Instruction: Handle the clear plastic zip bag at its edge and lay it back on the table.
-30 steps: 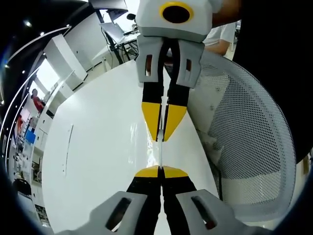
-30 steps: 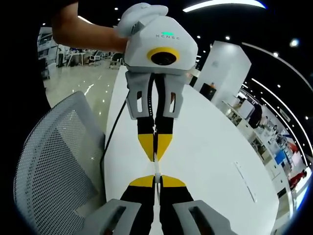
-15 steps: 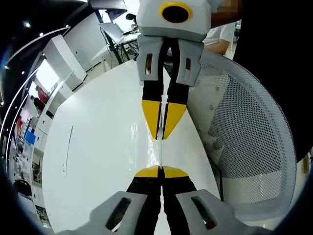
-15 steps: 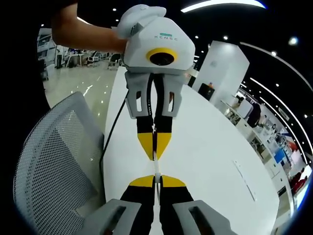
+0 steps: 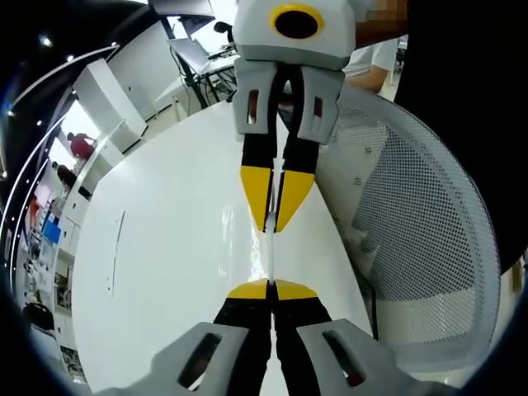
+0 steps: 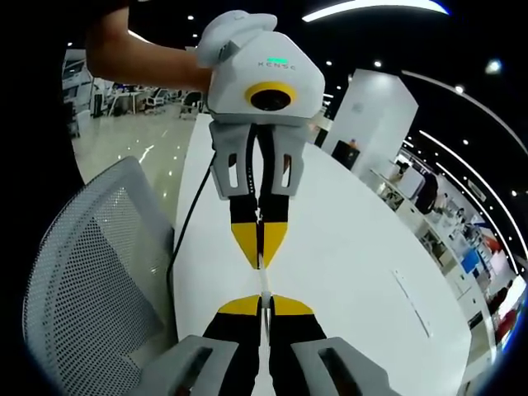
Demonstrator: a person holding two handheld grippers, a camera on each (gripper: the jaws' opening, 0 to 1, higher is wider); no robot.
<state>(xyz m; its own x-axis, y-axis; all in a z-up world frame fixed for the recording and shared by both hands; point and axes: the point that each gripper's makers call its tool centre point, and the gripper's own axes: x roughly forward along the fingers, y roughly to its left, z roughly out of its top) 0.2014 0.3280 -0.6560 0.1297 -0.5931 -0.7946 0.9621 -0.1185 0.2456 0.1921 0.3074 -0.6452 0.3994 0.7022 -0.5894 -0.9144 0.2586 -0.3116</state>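
Almost nothing has moved; both grippers stay facing each other. The clear zip bag [image 5: 271, 262], a thin glossy strip seen edge-on, stretches above the white tabletop [image 5: 165, 247] between left gripper [image 5: 271, 288] and right gripper [image 6: 261, 302], fingers pinched on its opposite edges.

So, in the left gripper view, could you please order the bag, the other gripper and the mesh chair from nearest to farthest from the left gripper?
1. Bag: pinched in the left gripper, stretched straight ahead over the table.
2. Right gripper: directly ahead, shut on the bag's far edge.
3. Chair: off to the right, beyond the table edge; its near edge may rival the right gripper.
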